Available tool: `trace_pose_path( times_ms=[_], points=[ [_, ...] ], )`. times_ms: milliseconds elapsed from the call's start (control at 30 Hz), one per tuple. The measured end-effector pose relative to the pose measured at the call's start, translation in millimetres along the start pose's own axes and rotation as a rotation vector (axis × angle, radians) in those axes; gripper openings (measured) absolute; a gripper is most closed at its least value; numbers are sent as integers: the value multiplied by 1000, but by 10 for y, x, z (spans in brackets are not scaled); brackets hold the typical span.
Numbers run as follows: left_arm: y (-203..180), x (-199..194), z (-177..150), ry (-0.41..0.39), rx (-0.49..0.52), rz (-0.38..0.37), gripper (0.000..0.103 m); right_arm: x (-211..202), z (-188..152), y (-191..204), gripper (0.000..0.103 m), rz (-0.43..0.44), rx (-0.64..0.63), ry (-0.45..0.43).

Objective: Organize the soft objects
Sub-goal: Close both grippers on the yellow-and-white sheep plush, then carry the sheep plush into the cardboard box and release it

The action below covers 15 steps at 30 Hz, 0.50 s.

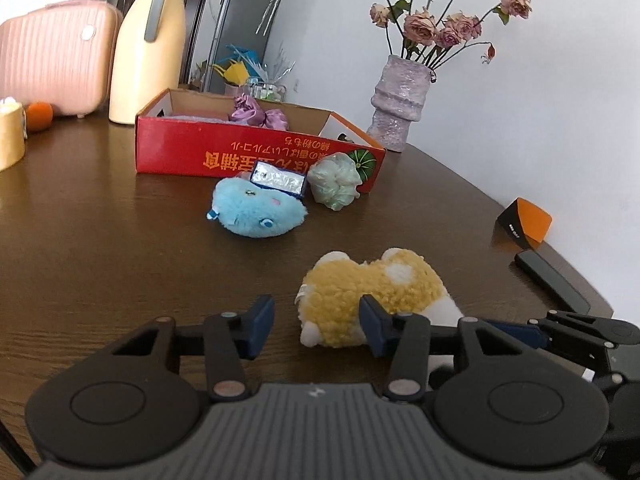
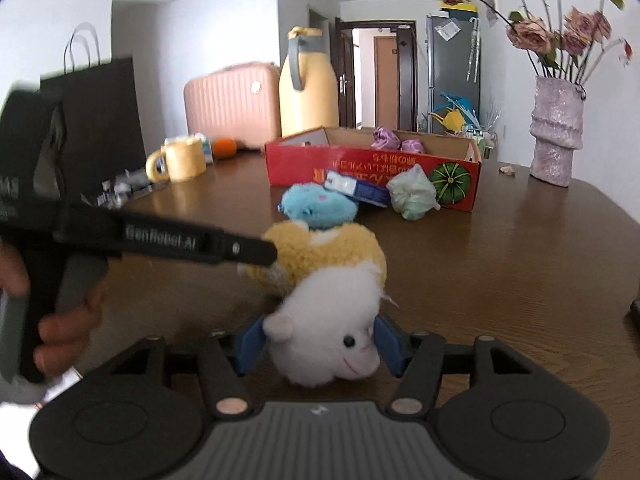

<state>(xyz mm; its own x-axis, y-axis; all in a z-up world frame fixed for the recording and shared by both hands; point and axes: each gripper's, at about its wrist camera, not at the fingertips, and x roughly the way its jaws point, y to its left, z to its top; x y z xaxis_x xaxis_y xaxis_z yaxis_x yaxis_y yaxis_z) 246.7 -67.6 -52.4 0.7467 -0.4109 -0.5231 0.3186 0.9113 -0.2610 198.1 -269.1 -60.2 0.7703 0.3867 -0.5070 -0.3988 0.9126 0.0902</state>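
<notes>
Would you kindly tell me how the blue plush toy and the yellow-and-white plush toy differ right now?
The fluffy blue plush toy lies untouched near the red cardboard box; the curly yellow-and-white plush toy sits nearer, its white head between the right gripper fingers. The left gripper is open beside it. Both rest on the brown wooden table.

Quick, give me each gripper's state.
Left gripper: open, straddling the yellow plush, not gripping.
Right gripper: shut on the plush's white head.

left gripper (image 1: 316,326): black linkage | blue jaws | copper rivets | ribbed grey body
</notes>
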Motion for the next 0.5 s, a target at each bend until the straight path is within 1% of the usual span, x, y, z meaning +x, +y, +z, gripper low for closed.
trace_pose_path(
  times_ms=[100, 167, 200, 233, 267, 300, 400, 500],
  points=[
    [57, 59, 26, 21, -42, -27, 54, 40, 41, -114, 63, 13, 83, -11],
    [77, 91, 25, 31, -63, -44, 53, 134, 56, -197, 62, 15, 145, 15],
    [88, 108, 27, 36, -70, -58, 50, 174, 48, -221, 60, 18, 178, 25],
    [90, 122, 27, 40, -76, -65, 43, 209, 46, -249, 59, 21, 203, 33],
    [94, 146, 30, 50, -78, -77, 37, 239, 42, -267, 56, 26, 217, 35],
    [97, 174, 30, 62, -78, -88, 28, 266, 35, -274, 55, 34, 220, 34],
    [106, 232, 12, 74, -81, -85, 20, 321, 12, -266, 52, 46, 229, 43],
    [110, 241, 10, 70, -89, -86, 20, 332, 4, -266, 50, 49, 239, 34]
  ],
)
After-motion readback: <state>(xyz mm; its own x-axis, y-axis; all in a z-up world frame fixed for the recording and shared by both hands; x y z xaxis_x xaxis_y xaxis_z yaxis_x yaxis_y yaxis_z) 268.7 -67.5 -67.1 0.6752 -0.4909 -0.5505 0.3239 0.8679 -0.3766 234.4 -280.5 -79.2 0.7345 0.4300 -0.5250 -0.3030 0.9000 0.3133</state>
